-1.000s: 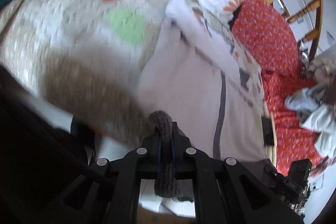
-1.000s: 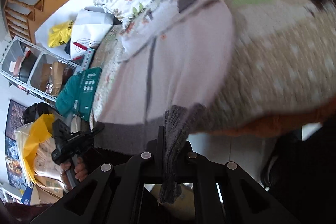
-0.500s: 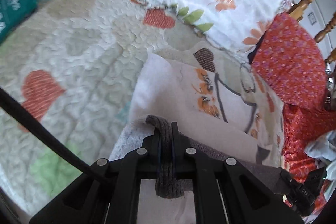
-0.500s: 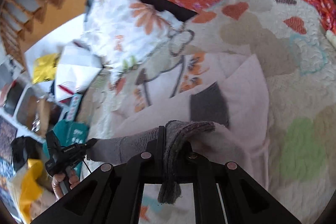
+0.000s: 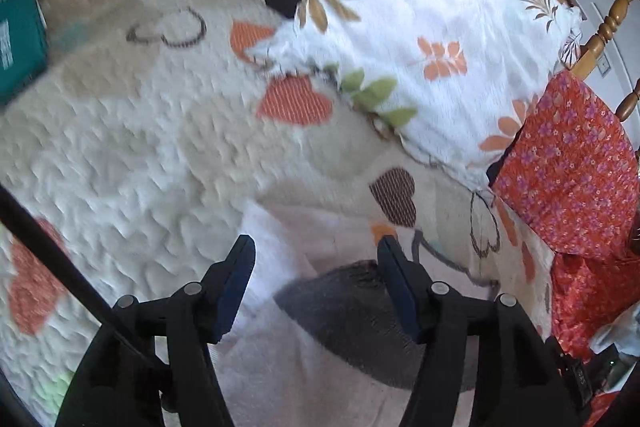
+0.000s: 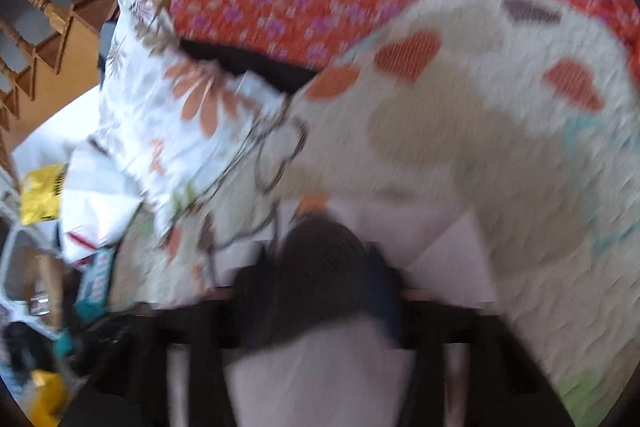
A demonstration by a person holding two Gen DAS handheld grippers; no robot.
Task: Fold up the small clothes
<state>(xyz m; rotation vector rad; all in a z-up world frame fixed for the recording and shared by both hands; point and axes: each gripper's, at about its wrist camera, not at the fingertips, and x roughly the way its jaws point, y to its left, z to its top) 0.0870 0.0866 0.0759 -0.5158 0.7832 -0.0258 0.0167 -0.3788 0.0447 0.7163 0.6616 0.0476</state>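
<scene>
A small pale pink garment [image 5: 304,375] with a grey ribbed hem [image 5: 352,311] lies folded over on the heart-patterned quilt [image 5: 132,155]. My left gripper [image 5: 316,251] is open, its fingers spread either side of the grey hem, which lies loose on the garment. In the blurred right wrist view the pink garment [image 6: 320,375] and its dark grey hem [image 6: 320,259] sit between the fingers of my right gripper [image 6: 320,263]; the blur hides whether the jaws grip the hem.
A floral white pillow [image 5: 420,27] and an orange-red flowered cushion [image 5: 568,163] lie at the far side of the quilt. A teal box [image 5: 16,35] sits at the left. Wooden railings [image 6: 60,7] stand behind.
Both grippers carried the grey hem up and forward over the garment, folding it. My left gripper has opened and let go of the hem. The right view has become blurred with motion.
</scene>
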